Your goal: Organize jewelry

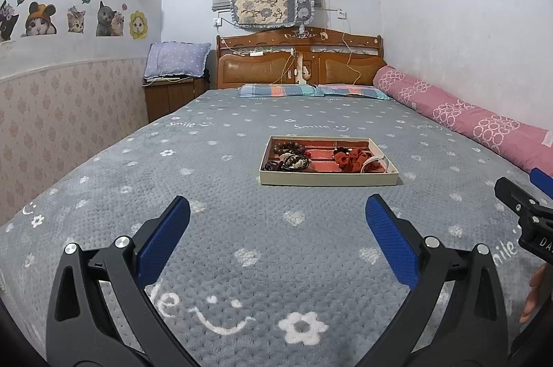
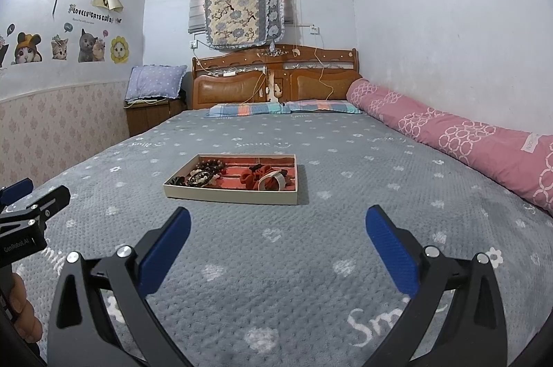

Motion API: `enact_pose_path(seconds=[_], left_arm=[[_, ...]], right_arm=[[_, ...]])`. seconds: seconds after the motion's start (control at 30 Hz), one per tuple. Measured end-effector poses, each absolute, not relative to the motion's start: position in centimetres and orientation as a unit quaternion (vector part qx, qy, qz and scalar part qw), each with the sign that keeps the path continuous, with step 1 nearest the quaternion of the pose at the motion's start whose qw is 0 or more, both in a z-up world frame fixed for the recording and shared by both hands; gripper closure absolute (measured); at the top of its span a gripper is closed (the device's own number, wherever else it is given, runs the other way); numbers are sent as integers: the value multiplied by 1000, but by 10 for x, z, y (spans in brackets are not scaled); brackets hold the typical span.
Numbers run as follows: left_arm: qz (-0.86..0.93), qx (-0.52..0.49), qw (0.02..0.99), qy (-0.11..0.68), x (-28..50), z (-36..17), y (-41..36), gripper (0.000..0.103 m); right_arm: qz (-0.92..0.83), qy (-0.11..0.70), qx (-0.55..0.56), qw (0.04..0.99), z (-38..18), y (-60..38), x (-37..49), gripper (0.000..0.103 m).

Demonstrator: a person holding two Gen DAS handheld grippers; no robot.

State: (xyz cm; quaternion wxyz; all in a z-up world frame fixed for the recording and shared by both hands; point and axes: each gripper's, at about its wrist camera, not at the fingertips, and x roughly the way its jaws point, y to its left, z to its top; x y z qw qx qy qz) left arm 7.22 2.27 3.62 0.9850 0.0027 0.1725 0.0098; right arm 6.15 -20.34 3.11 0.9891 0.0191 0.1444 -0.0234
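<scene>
A shallow cream tray (image 1: 328, 179) with a red divided lining sits mid-bed; it also shows in the right wrist view (image 2: 231, 195). Its left side holds dark bead bracelets (image 1: 289, 148) and black hair ties (image 1: 273, 165). Its right side holds red scrunchies (image 1: 350, 157) and a white band (image 2: 273, 179). My left gripper (image 1: 277, 211) is open and empty, short of the tray. My right gripper (image 2: 278, 223) is open and empty, short of the tray and to its right. Each gripper shows at the edge of the other's view.
A grey flowered blanket (image 1: 242, 228) covers the bed. A pink rolled quilt (image 1: 466, 114) lies along the right wall. Striped pillows (image 1: 311, 89) and a wooden headboard (image 1: 297, 62) stand at the far end. A bedside cabinet (image 1: 169, 93) with a purple pillow is far left.
</scene>
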Motion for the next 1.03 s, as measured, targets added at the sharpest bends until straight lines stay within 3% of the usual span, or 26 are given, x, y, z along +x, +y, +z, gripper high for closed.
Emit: enact_pose_path(seconds=[1.03], left_arm=[[7, 17, 985, 169, 71, 40, 18, 5]], right_arm=[[-23, 144, 18, 989, 30, -203, 61, 4]])
